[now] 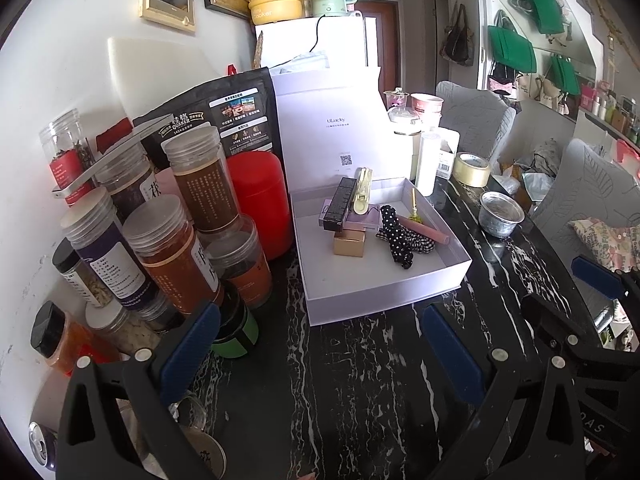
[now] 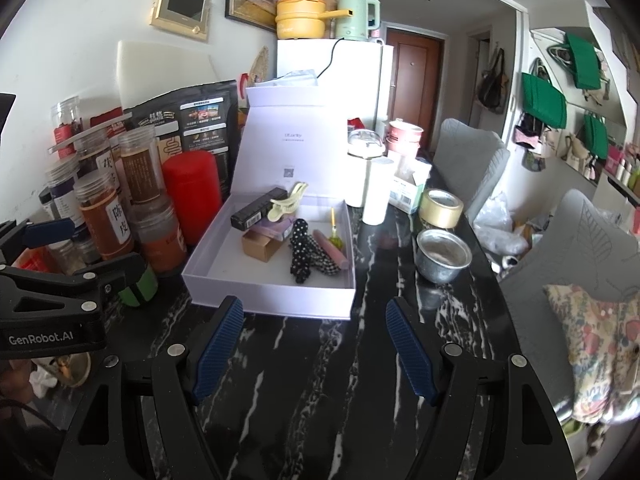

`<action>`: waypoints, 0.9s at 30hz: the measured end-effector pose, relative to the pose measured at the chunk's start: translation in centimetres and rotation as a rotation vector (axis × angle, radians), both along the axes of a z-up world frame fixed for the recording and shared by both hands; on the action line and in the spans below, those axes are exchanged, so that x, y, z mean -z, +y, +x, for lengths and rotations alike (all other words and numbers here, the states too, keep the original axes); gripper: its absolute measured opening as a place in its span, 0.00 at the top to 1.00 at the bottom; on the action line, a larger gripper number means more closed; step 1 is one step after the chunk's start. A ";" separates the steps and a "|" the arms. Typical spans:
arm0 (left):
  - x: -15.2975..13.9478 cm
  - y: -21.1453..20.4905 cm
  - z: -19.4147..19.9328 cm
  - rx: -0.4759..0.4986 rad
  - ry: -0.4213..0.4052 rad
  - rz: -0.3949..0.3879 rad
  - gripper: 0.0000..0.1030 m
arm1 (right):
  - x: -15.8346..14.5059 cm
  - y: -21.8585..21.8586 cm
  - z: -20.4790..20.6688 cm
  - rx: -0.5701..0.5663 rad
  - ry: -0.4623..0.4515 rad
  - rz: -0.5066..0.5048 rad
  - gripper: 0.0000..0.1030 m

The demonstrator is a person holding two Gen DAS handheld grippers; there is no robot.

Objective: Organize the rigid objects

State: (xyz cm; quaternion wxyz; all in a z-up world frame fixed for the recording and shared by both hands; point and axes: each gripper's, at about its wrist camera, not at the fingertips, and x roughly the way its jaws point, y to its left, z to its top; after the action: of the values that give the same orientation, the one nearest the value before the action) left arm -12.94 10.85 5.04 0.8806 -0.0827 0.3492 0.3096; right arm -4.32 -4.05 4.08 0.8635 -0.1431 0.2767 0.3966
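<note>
- Left wrist view: the left claw [image 1: 320, 344] is seen wide open over the black marbled surface [image 1: 360, 380], with nothing between its blue pads.
- An open white box [image 1: 384, 288] lies at 12 o'clock of the claw, its lid [image 1: 332, 120] standing upright behind.
- Inside the box are seen a black case [image 1: 340, 204], a cream clip [image 1: 362, 192], a gold carton [image 1: 350, 242], a dotted scrunchie [image 1: 396, 236] and a pink stick [image 1: 424, 230].
- Jars [image 1: 172, 248] and a red canister [image 1: 260, 200] are crowded at 10 o'clock; a metal cup [image 1: 500, 214] and tape roll [image 1: 472, 168] are at 2 o'clock.
- The right claw [image 1: 592, 280] shows at 3 o'clock.
- Right wrist view: the right claw [image 2: 314, 344] is held apart, empty, above the surface [image 2: 320, 400].
- The box [image 2: 272, 296] is at 12 o'clock, just beyond the pads; the cup [image 2: 442, 256] is at 1 o'clock, the tape roll [image 2: 440, 208] behind it.
- The left claw [image 2: 84, 256] enters at 9 o'clock, beside the jars [image 2: 106, 224].
</note>
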 end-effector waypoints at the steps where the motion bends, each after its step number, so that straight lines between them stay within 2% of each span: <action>1: 0.0 0.0 0.0 0.001 0.001 -0.002 0.00 | 0.0 0.0 0.0 0.001 -0.001 -0.001 0.27; 27: 0.6 -0.3 0.1 0.016 0.022 -0.024 0.00 | -0.1 -0.5 -0.1 0.024 -0.013 -0.007 0.27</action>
State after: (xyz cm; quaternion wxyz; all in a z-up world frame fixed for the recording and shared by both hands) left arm -12.82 10.60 4.48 0.8782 -0.0871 0.3630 0.2990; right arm -4.42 -4.59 4.23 0.8695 -0.1453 0.2744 0.3842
